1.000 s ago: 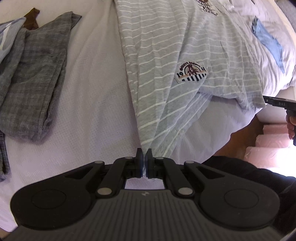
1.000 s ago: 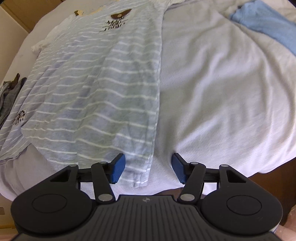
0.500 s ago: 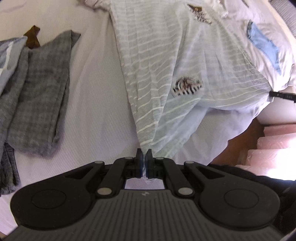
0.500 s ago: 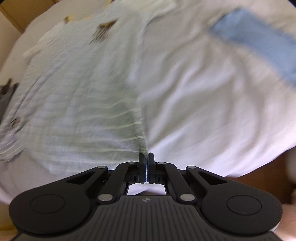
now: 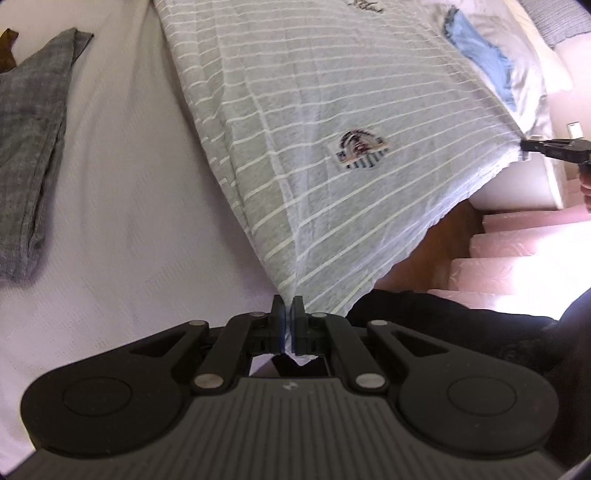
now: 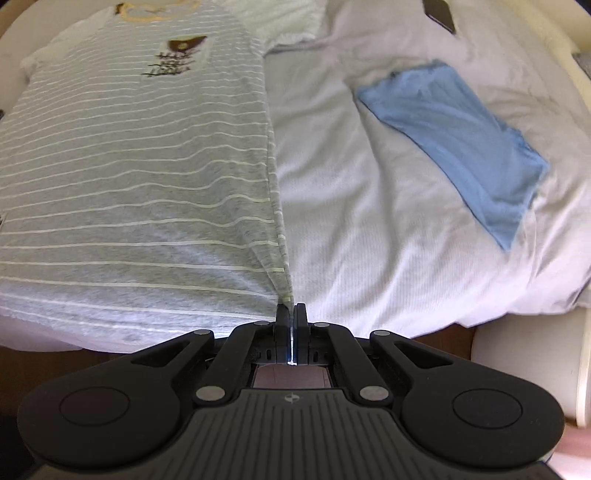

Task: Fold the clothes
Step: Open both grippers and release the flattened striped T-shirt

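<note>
A grey T-shirt with thin white stripes (image 5: 332, 110) (image 6: 129, 166) lies stretched along the white bed, its printed chest towards the far end. My left gripper (image 5: 287, 308) is shut on one bottom hem corner. My right gripper (image 6: 291, 314) is shut on the other hem corner, and it also shows at the right edge of the left wrist view as the right gripper (image 5: 526, 146). The hem hangs taut between the two, lifted off the bed's near edge. A small striped patch (image 5: 360, 149) sits low on the shirt front.
A folded blue garment (image 6: 454, 136) (image 5: 480, 51) lies on the bed to the right of the shirt. Grey checked clothes (image 5: 33, 122) lie to the left. A dark flat object (image 6: 439, 14) rests at the far right. Pink steps (image 5: 517, 254) and a brown floor lie beyond the bed edge.
My right gripper went from open around the hem corner to shut on it. Both grippers then pulled back and up, drawing the hem taut.
</note>
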`<state>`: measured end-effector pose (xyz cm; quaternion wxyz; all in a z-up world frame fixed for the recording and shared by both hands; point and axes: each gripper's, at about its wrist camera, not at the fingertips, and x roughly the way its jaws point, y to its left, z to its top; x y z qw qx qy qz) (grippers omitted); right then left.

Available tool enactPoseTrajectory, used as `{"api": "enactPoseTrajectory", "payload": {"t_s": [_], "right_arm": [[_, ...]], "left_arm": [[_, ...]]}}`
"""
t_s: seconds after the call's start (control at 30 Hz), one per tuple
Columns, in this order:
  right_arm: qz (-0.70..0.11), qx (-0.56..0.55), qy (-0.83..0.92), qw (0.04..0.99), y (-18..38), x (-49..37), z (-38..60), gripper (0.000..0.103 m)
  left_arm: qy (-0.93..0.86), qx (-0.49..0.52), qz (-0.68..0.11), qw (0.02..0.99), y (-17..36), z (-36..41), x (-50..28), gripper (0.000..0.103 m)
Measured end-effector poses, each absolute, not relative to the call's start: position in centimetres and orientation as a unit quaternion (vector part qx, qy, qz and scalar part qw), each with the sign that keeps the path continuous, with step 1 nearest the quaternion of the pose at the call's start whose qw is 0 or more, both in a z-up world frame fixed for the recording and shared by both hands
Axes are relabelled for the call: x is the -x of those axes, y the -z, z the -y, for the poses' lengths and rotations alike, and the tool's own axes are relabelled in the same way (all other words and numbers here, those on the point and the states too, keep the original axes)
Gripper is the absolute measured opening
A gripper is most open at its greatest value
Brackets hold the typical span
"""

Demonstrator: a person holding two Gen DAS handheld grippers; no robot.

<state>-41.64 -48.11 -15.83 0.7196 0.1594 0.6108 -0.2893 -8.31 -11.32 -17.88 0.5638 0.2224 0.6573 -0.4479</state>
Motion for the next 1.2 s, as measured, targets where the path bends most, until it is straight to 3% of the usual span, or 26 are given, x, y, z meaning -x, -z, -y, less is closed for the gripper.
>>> {"api": "enactPoseTrajectory", "payload": {"t_s": [0.17,0.33,0.4,0.47,0.87,0.97,1.13,1.2], "right_arm": [[-0.622,-0.173,0.278,0.711,18.3,41.7,48.0,0.000],[-0.630,-0.166,0.271,0.709,20.4,42.1,47.7,0.000],[-0.632,-0.163,0.275,0.706,20.6,42.2,47.7,0.016],[-0.635,-0.151,0.282,0.703,20.3,42.2,47.9,0.024],[-0.567,-0.144,0.239,0.775,15.6,36.5,48.5,0.034],[-0.555,-0.143,0.194,0.796,15.2,33.6,48.0,0.037],[-0.558,-0.140,0.158,0.803,15.6,29.8,45.6,0.038],[-0.559,-0.142,0.159,0.801,15.7,28.7,44.8,0.044]], "left_arm": [[0.433,-0.234,-0.664,0.562,19.7,11.9,8.8,0.001],[0.409,-0.251,-0.674,0.561,20.7,11.5,9.5,0.010],[0.403,-0.271,-0.672,0.559,20.6,11.0,9.8,0.010],[0.394,-0.283,-0.669,0.563,20.2,10.3,9.9,0.010],[0.361,-0.222,-0.607,0.673,15.8,13.0,6.5,0.016],[0.366,-0.211,-0.585,0.692,15.8,15.0,5.8,0.023],[0.364,-0.189,-0.571,0.711,17.7,17.5,1.7,0.023],[0.370,-0.184,-0.564,0.715,18.5,18.8,-0.3,0.023]]}}
